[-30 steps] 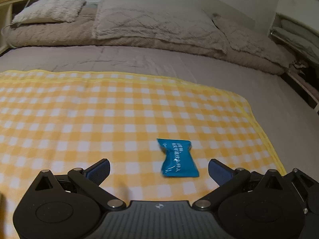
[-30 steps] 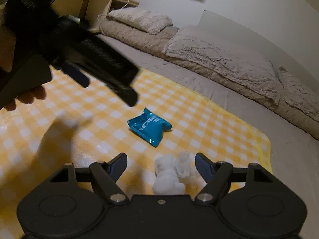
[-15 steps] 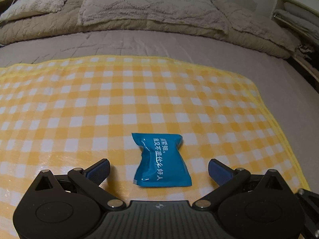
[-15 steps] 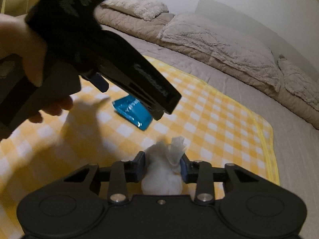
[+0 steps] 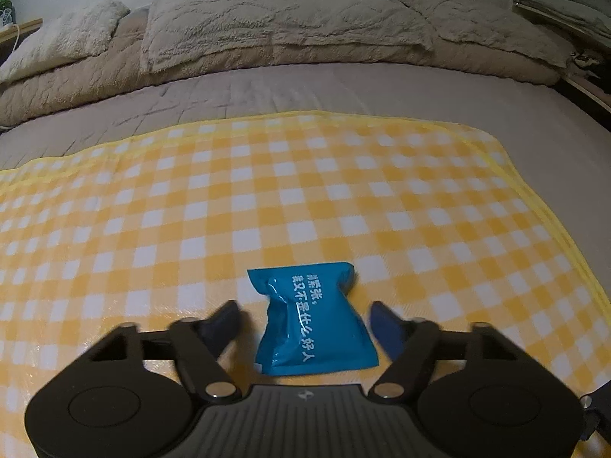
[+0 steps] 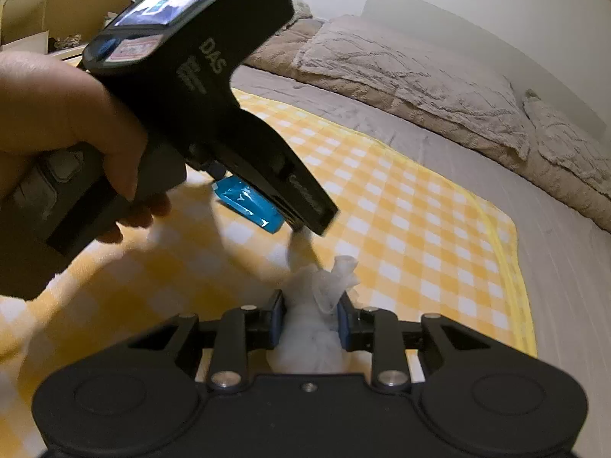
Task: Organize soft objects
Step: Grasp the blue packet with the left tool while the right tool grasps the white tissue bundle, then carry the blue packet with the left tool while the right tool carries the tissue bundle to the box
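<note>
A blue foil packet (image 5: 313, 328) with white print lies on the yellow-and-white checked cloth (image 5: 267, 198). My left gripper (image 5: 305, 320) straddles it and its jaws are closing. The blue pads stand close beside the packet's two sides and the left one is still clear of it. In the right wrist view the same packet (image 6: 244, 202) shows under the left gripper's black housing (image 6: 198, 87), held by a hand (image 6: 57, 107). My right gripper (image 6: 311, 320) is closing, its pads pressed on a white crumpled soft bundle (image 6: 328, 282) at the cloth's near right part.
The cloth covers a grey bed sheet (image 5: 305, 87). Beige fluffy pillows (image 5: 275, 26) and a quilt line the far side. A shelf with folded things (image 5: 565, 0) stands at the right, and a wooden desk (image 6: 57, 0) at the far left.
My left gripper came down and forward over the blue packet and its jaws narrowed around it. My right gripper's jaws closed onto the white bundle.
</note>
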Motion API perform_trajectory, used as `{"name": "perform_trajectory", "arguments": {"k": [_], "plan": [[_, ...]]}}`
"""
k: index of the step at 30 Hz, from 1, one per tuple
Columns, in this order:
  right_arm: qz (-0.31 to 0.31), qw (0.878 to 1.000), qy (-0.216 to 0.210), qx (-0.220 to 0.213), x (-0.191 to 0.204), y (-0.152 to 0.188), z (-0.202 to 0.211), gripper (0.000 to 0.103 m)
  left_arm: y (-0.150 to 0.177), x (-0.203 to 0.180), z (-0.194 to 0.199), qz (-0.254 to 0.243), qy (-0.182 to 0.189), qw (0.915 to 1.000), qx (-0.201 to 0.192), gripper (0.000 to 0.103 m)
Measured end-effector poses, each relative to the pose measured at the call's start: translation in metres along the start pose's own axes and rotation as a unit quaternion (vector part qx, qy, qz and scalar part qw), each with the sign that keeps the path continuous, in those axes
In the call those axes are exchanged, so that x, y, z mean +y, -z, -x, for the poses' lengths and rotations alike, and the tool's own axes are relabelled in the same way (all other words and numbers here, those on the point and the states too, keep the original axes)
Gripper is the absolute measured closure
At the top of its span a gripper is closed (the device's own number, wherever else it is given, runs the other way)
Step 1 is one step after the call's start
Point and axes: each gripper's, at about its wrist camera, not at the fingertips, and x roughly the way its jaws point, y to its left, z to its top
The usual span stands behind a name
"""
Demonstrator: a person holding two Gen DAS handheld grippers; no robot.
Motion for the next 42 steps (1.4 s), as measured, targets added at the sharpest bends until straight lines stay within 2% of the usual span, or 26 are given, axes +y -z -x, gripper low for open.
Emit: {"name": "perform_trajectory", "arguments": {"k": [1,7,16,23,33,42], "plan": [[-0.002,1.0,0.001,0.002,-0.001,-0.001,-0.001,0.074,-0.001,0.0,0.001,-0.001,0.003,1.0,-0.001,0.048],[-0.024,1.0,0.009,0.015,-0.006,-0.003,0.0,0.075,0.003,0.003,0.011,-0.008,0.024,0.9997,0.003,0.055],[-0.072,0.997,0.009,0.018,-0.013,-0.007,0.012,0.075,0.019,0.013,0.039,-0.007,0.049,0.9988,0.004,0.057],[-0.107,0.994,0.006,0.016,-0.016,-0.018,0.03,0.075,0.02,0.029,0.078,-0.006,0.058,0.9983,-0.006,0.057],[-0.158,0.987,0.008,0.009,-0.012,-0.044,0.066,0.075,0.02,0.061,0.141,-0.006,0.056,0.9978,-0.035,0.057],[-0.192,0.981,0.036,0.002,-0.005,-0.075,0.1,0.075,0.024,0.099,0.203,-0.002,0.043,0.9969,-0.066,0.057]]}}
